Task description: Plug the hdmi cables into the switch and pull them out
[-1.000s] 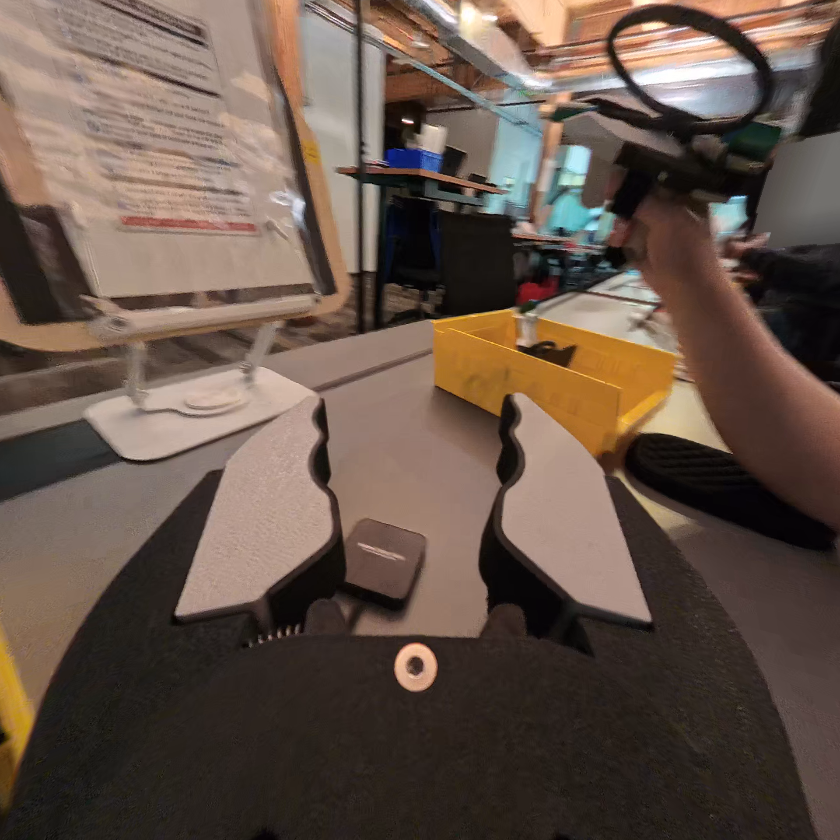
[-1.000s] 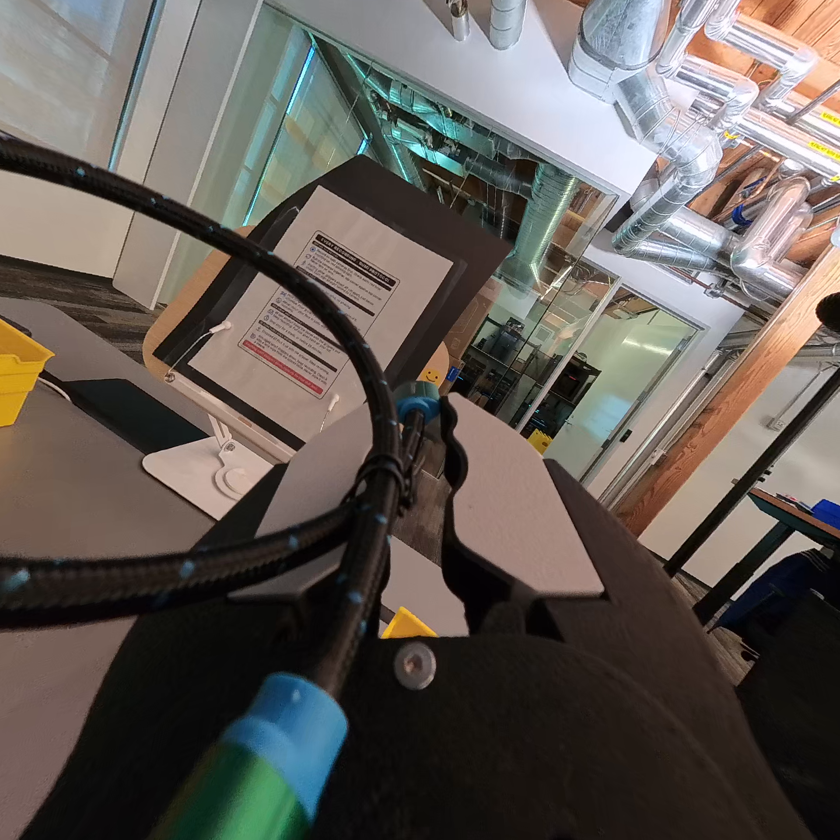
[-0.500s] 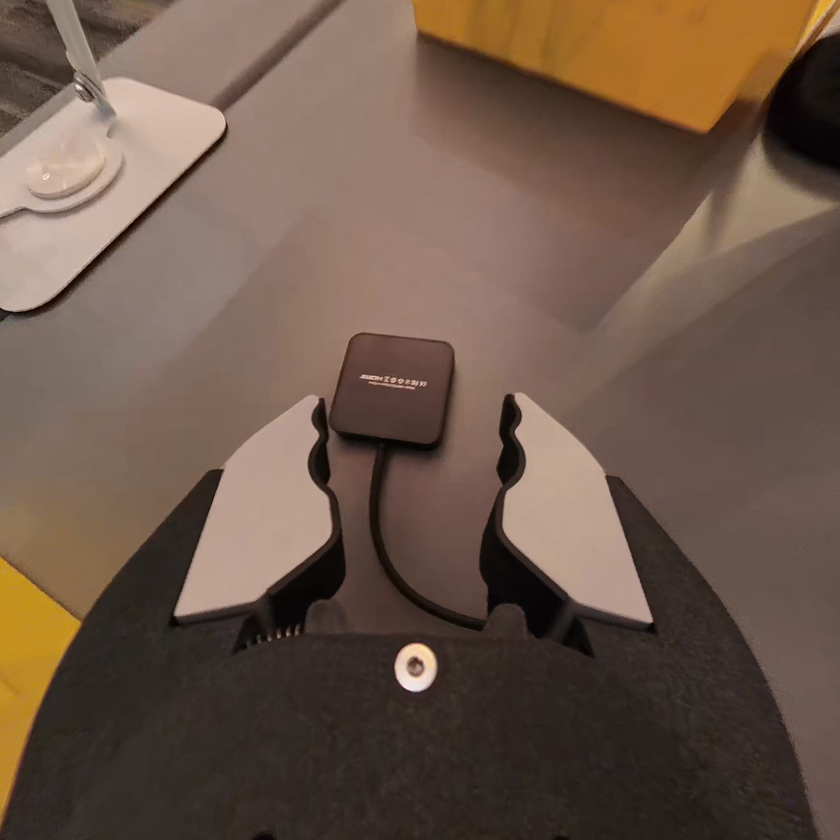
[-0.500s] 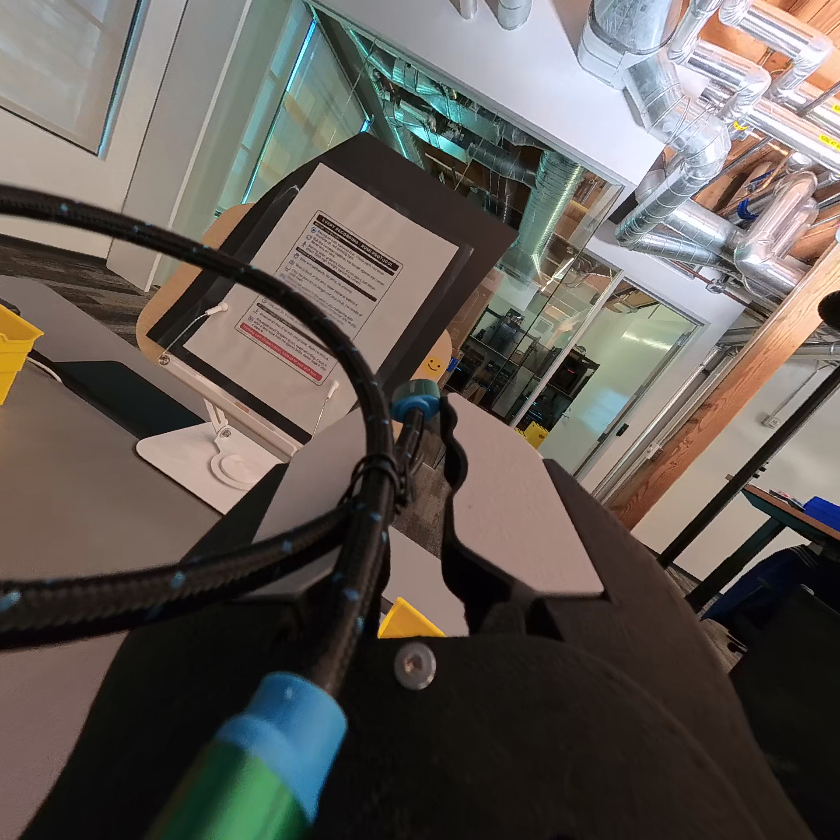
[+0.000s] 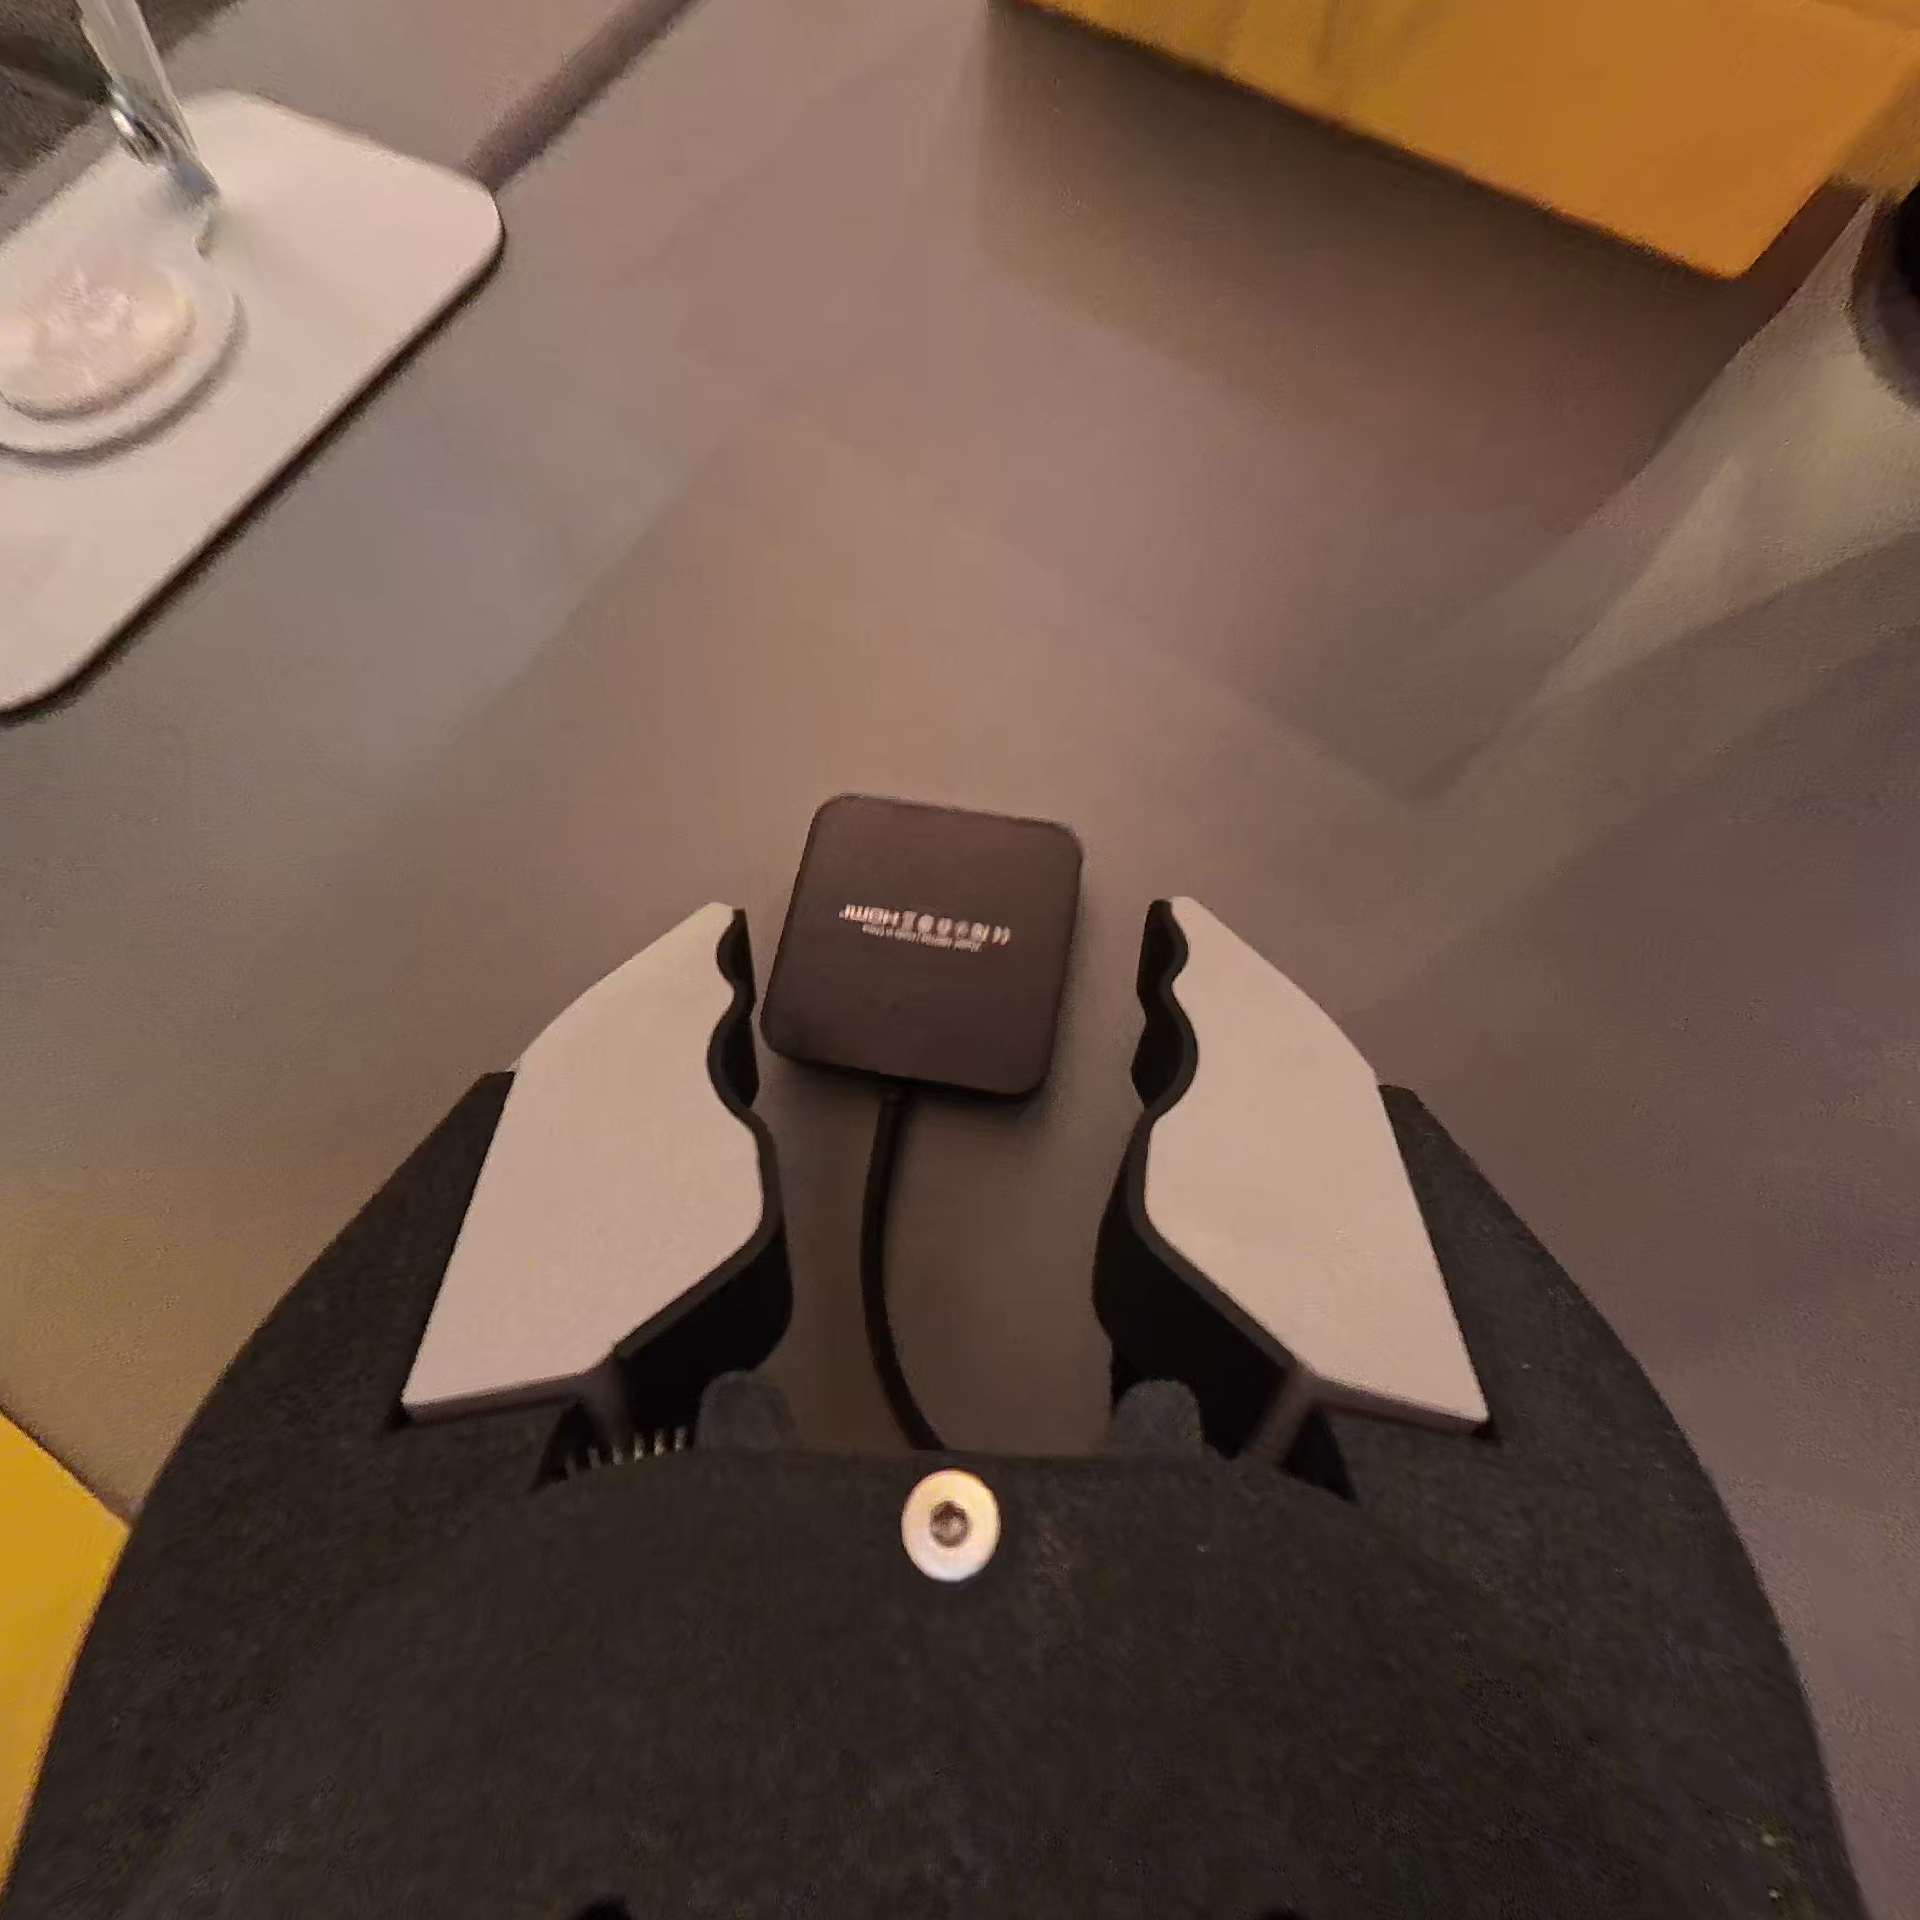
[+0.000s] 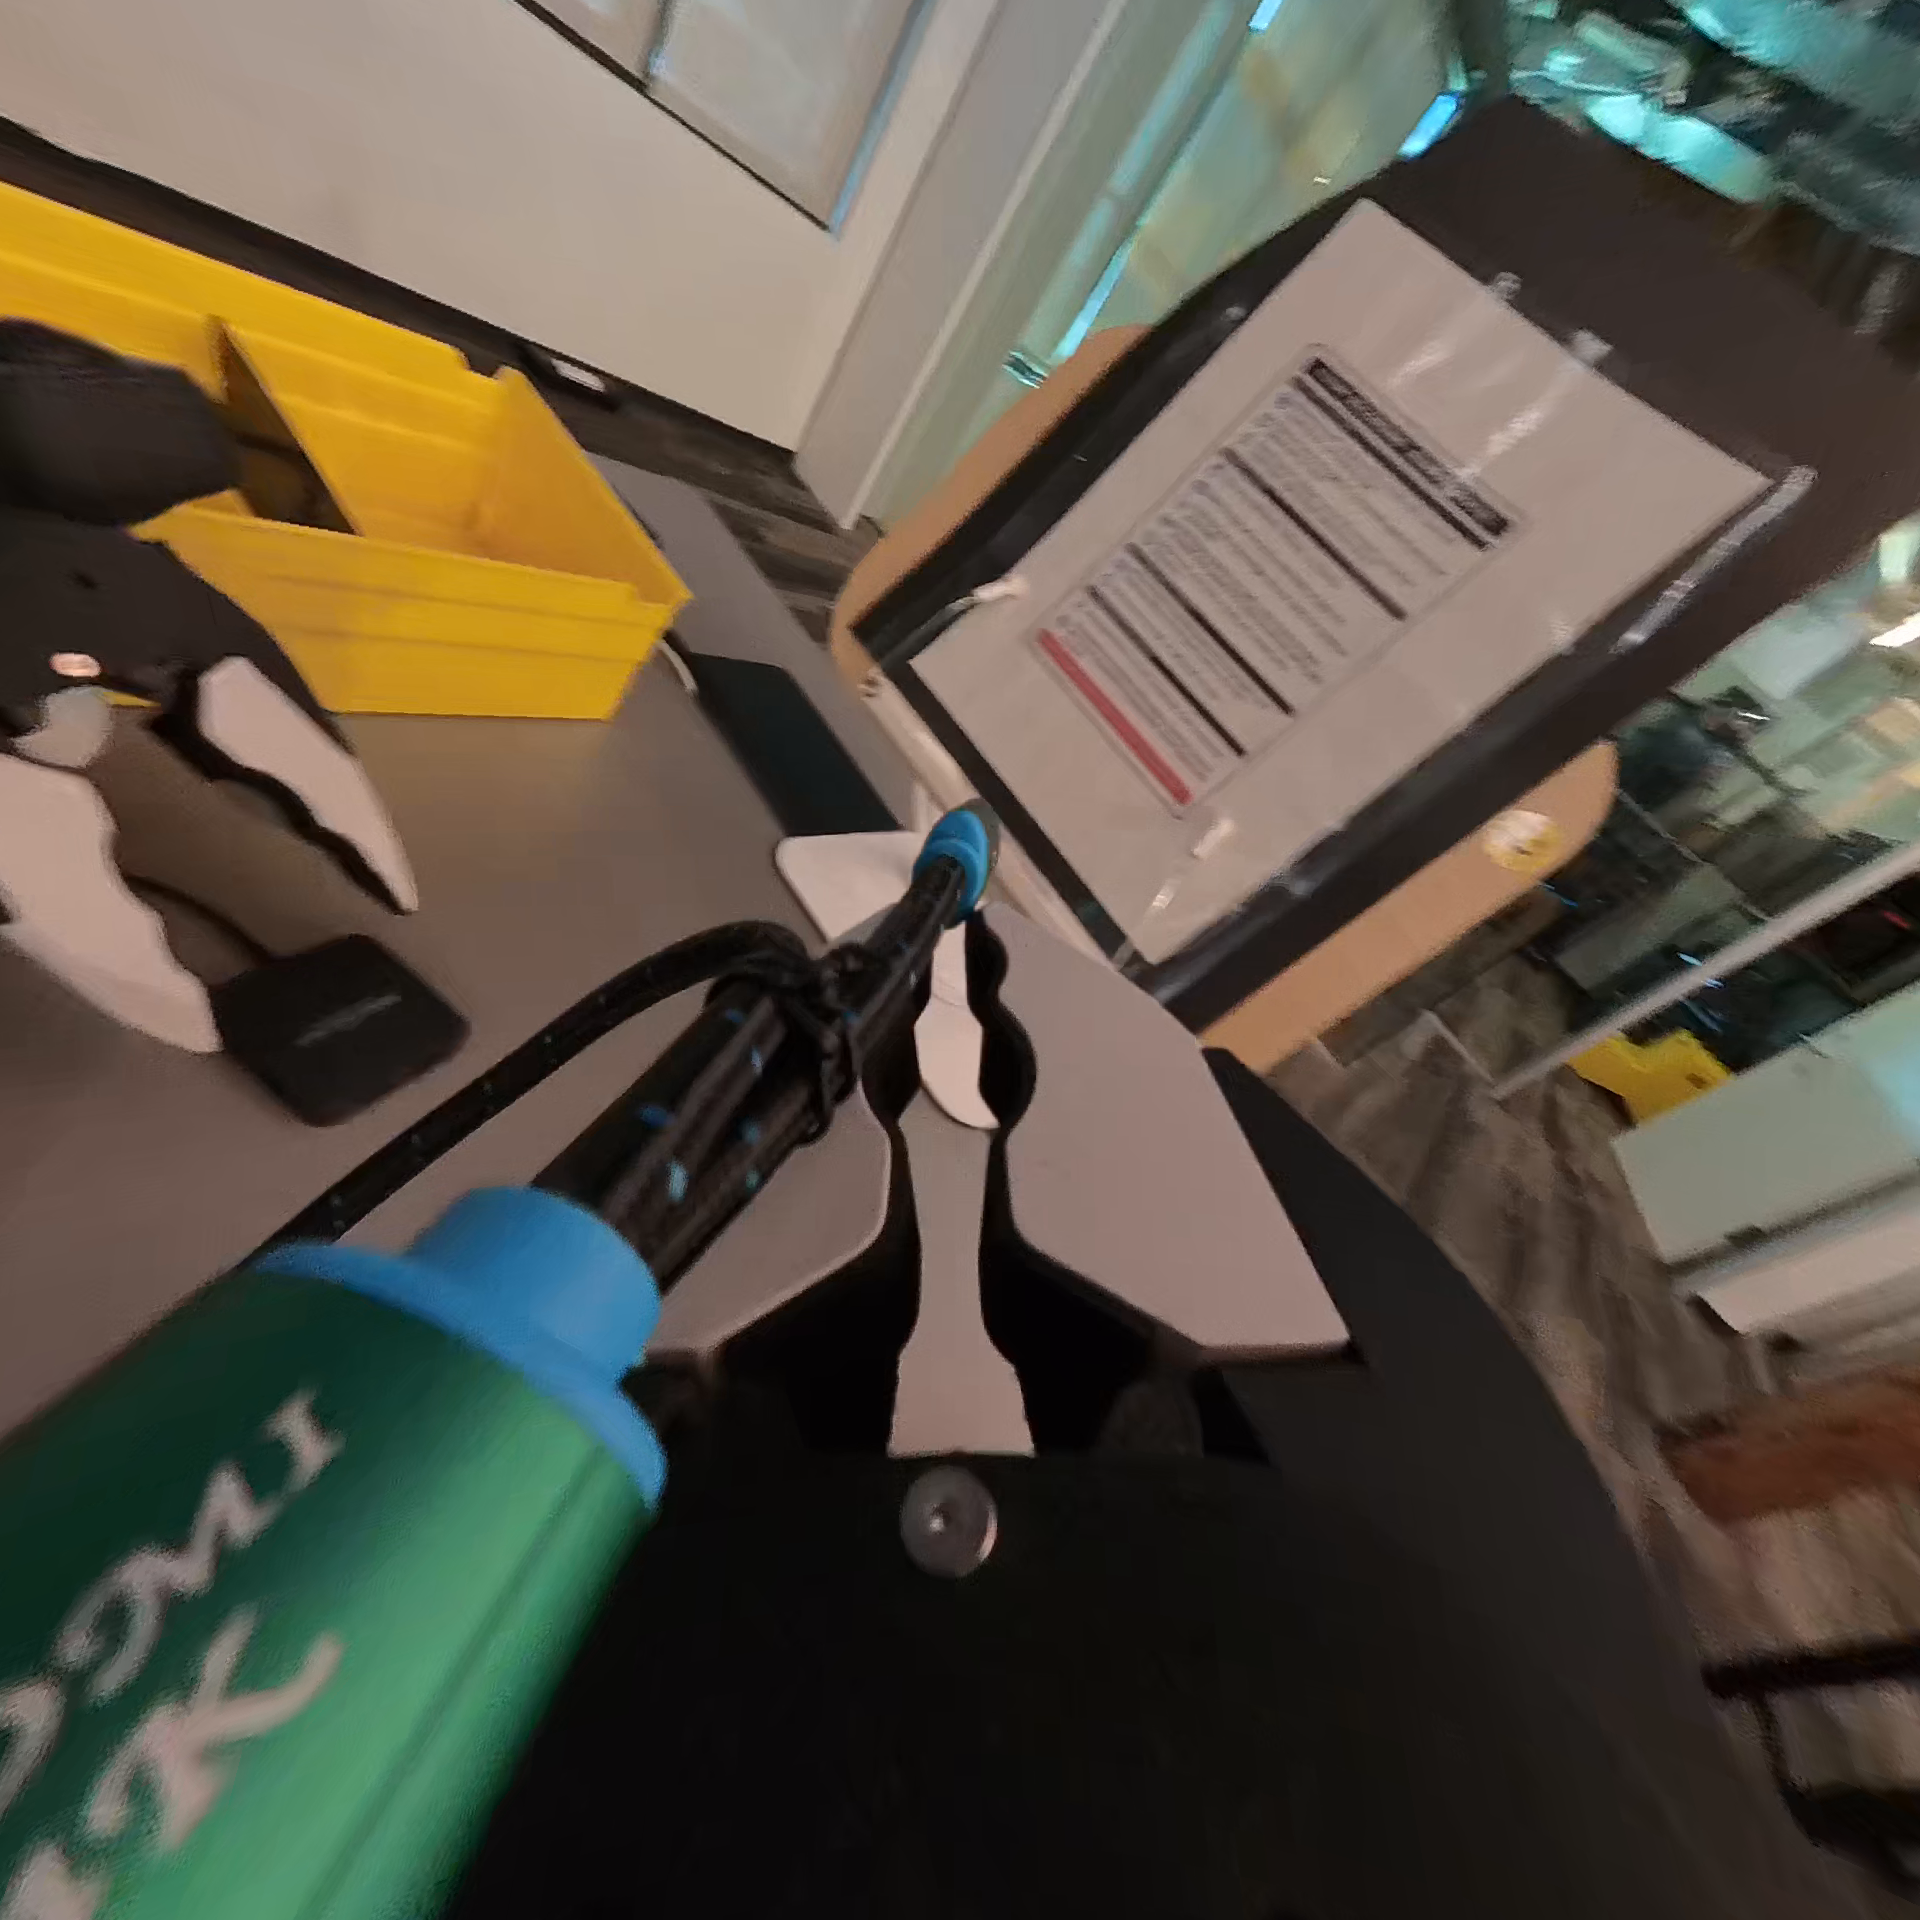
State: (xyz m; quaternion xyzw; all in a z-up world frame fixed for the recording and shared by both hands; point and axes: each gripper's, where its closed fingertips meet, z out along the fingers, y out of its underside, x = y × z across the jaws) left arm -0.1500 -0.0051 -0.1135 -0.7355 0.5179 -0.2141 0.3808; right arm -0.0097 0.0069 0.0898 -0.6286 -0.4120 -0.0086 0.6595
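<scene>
The switch (image 5: 920, 945) is a small black square box flat on the grey table, its thin black lead (image 5: 883, 1247) running back under my left gripper. My left gripper (image 5: 942, 912) is open, a finger on each side of the switch's near half. In the right wrist view the left gripper (image 6: 301, 971) stands over the switch (image 6: 343, 1029). My right gripper (image 6: 935, 935) is shut on a black braided HDMI cable (image 6: 727, 1070). Its blue-collared end (image 6: 956, 842) sticks out past the fingertips, and a green and blue plug (image 6: 312, 1558) lies close to the camera.
A yellow bin (image 6: 416, 582) stands behind the left gripper and shows at the top of the left wrist view (image 5: 1455, 104). A sign stand's white base (image 5: 260, 364) is at the left, its sheet (image 6: 1299, 623) upright. A black pad (image 6: 790, 727) lies near the bin. My right fingertips sit around 25 cm from my left ones.
My left gripper has tipped down and moved forward, so its open fingers now flank the switch. My right gripper has swung down toward the table with the cable still held.
</scene>
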